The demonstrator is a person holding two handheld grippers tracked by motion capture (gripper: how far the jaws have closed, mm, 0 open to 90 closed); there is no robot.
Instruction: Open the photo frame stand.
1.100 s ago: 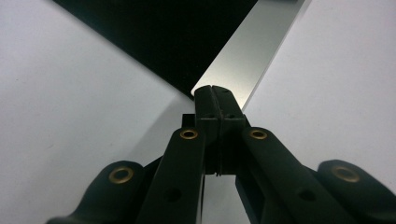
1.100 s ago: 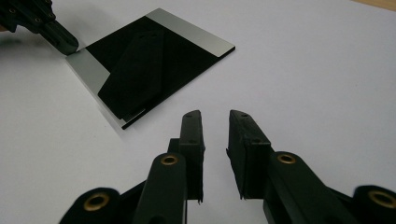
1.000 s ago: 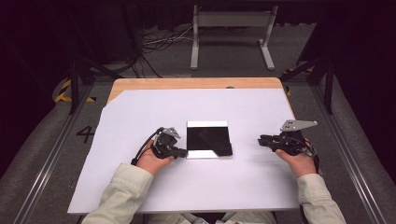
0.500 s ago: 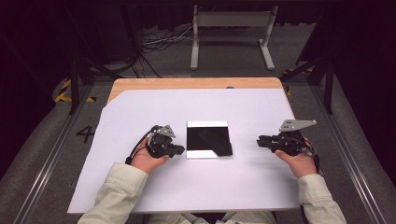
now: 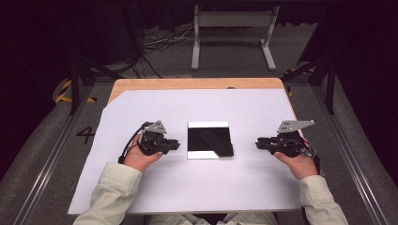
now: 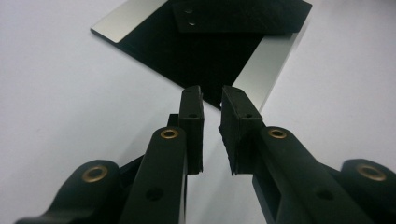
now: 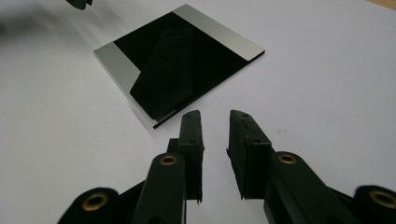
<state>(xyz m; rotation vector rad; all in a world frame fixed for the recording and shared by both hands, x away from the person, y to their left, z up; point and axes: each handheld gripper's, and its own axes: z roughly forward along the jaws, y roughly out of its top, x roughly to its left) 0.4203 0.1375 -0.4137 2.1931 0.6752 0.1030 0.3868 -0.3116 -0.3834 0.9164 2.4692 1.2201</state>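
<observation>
Mid-frame in the high view the black square plate (image 5: 210, 139) lies flat on the white sheet (image 5: 141, 187), ungripped, between the left gripper (image 5: 175, 144), jaws just opening and empty, and the slightly parted, empty right gripper (image 5: 259, 143), so picking it up remains.

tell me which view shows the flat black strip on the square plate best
The right gripper view: the flat black strip shows whole, with two holes, on the square black and silver plate. The left gripper view crops it; the high view shows it small and faint.
</observation>
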